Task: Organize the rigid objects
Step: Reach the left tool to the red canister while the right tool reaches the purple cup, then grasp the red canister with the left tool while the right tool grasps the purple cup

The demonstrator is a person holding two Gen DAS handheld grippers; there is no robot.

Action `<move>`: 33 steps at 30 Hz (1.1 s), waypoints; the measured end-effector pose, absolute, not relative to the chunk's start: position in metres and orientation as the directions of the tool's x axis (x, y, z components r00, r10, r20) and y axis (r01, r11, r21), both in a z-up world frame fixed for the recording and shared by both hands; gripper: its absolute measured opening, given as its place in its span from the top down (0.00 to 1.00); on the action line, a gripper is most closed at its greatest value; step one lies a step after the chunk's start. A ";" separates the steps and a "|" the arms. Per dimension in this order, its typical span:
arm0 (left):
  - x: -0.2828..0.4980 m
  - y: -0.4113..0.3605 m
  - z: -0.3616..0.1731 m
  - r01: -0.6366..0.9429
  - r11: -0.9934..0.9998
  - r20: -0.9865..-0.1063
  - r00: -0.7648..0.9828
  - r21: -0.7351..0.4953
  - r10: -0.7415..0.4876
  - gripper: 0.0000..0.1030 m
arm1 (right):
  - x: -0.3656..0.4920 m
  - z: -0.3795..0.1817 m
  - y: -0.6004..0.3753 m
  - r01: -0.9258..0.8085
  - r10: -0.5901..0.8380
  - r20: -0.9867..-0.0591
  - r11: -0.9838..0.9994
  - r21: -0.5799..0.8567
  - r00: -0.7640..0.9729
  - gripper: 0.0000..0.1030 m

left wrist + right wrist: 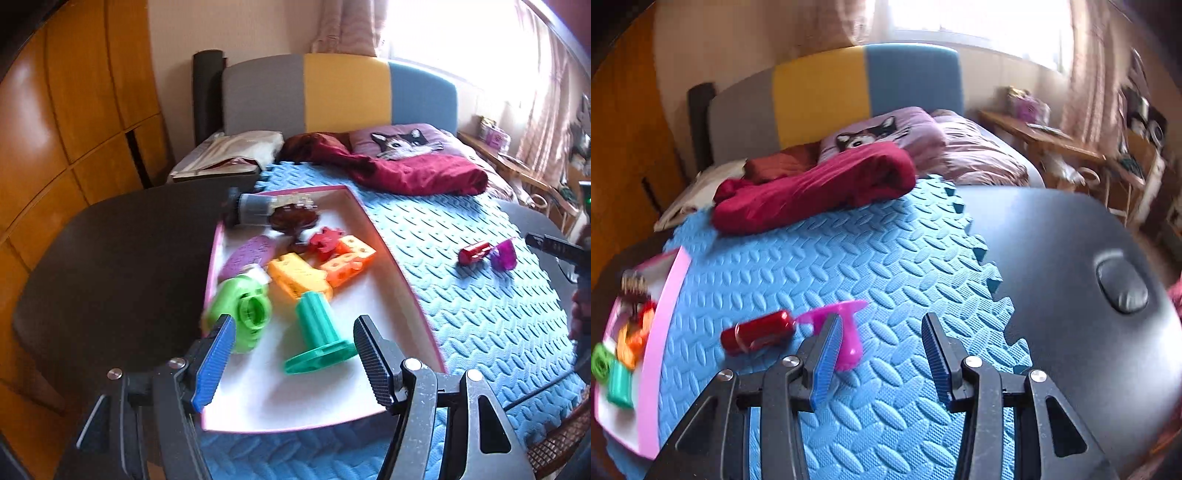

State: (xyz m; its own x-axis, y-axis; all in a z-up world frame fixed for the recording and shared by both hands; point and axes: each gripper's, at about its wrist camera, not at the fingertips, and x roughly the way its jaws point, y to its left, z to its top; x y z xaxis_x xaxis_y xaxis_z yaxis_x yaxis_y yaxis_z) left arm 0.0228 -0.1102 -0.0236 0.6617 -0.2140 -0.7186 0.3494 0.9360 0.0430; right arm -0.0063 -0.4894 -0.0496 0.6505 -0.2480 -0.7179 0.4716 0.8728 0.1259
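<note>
A pink-rimmed white box (388, 280) on the blue foam mat holds several plastic toys. Among them are a teal spool (317, 332), a lime green part (243, 314) and orange blocks (321, 266). My left gripper (295, 354) hovers open over the box's near end, the teal spool lying just beyond its fingers, untouched. On the mat to the right lie a red cylinder (474, 252) (757, 332) and a magenta piece (504, 254) (842, 332). My right gripper (879, 350) stands open just right of the magenta piece, nothing between its fingers. The box (665, 332) shows at that view's left edge.
The blue foam mat (868, 258) covers a black table (1052, 251), bare at the right. A dark red blanket (812, 192) and a dog-print pillow (882, 129) lie behind on a bed. Wooden wardrobe (55, 147) stands left, a desk (1052, 140) far right.
</note>
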 end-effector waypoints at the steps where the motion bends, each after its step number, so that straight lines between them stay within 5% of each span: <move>1: 0.023 -0.115 -0.023 0.357 0.933 -0.719 0.660 0.045 -0.218 0.35 | -0.007 -0.050 -0.492 0.481 -0.248 -0.720 0.866 0.135 0.648 0.56; 17: 0.040 -0.250 -0.021 0.641 0.764 -0.734 0.554 0.075 -0.393 0.35 | -0.028 -0.059 -0.530 0.590 -0.210 -0.748 0.756 0.284 0.629 0.56; 33: 0.073 -0.355 -0.067 0.778 0.620 -0.811 0.423 0.097 -0.404 0.30 | -0.025 -0.058 -0.531 0.563 -0.160 -0.744 0.758 0.329 0.649 0.56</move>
